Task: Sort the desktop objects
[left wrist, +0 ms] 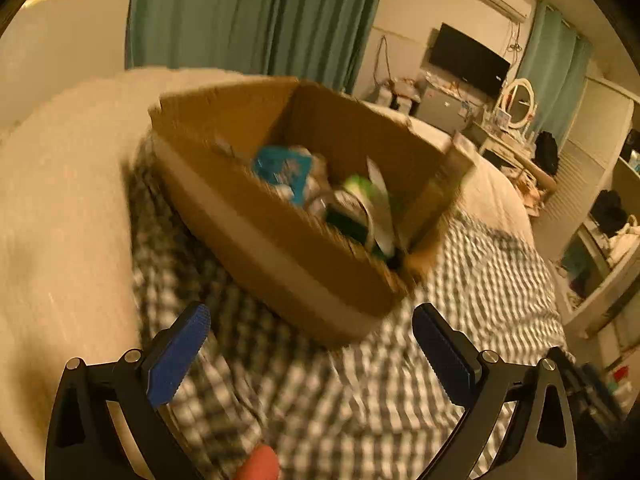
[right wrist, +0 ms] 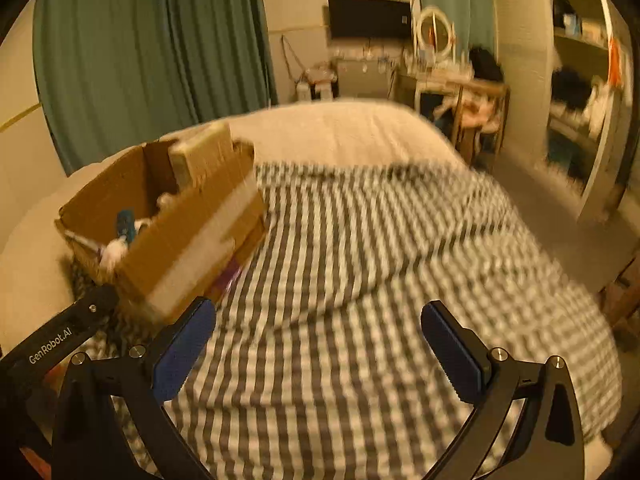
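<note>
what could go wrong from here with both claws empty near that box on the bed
1. The cardboard box sits on a soft checked blanket, so a nudge from the open left claw could tip or slide it.
2. Both views are motion-blurred; the contents, like the blue packet, are hard to tell apart, so a grab could miss.
3. The open right claw hangs over bare blanket and could snag the fabric.

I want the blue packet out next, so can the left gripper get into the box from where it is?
Probably yes. The left gripper is open and empty, the box has no lid on top, and only checked cloth lies between them. The blue packet sits uncovered, though blur hides detail.
</note>
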Demonstrator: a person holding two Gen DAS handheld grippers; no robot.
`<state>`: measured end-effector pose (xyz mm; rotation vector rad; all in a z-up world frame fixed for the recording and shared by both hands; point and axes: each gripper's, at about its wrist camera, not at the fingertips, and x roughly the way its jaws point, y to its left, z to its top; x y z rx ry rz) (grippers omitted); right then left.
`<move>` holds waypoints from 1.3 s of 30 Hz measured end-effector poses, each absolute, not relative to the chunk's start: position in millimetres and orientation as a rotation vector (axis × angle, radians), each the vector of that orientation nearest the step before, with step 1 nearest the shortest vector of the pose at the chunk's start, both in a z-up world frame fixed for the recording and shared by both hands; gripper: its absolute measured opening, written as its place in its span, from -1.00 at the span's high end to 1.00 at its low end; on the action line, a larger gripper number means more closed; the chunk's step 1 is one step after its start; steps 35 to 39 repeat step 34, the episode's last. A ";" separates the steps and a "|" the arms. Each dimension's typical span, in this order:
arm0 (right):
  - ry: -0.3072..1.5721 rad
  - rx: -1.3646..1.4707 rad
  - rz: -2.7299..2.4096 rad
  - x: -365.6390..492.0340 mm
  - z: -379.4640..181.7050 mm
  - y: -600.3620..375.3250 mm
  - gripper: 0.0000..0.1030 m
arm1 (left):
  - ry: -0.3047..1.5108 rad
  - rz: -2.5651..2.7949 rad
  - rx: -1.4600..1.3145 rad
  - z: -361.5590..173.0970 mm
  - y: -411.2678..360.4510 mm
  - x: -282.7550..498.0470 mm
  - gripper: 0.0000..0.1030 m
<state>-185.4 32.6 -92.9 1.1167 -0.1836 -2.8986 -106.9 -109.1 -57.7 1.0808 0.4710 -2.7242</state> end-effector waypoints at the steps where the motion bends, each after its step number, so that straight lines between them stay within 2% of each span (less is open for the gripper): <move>1: -0.186 1.138 -2.907 -183.6 -94.8 35.8 -0.99 | 0.479 -2.729 1.083 -58.3 -106.3 -102.8 -1.00; 8: -0.202 1.060 -2.929 -179.3 -83.0 43.9 -0.99 | 0.437 -2.777 0.971 -47.2 -95.0 -85.0 -1.00; 21: -0.145 1.084 -2.920 -181.6 -89.8 35.5 -0.99 | 0.398 -2.791 1.032 -52.4 -87.8 -93.5 -1.00; 26: -0.180 1.084 -2.920 -181.3 -90.7 36.1 -0.99 | 0.345 -2.795 1.042 -54.3 -81.7 -95.1 -1.00; 39: -0.162 1.104 -2.911 -179.9 -100.0 30.1 -0.99 | 0.348 -2.747 1.041 -57.9 -86.8 -95.9 -1.00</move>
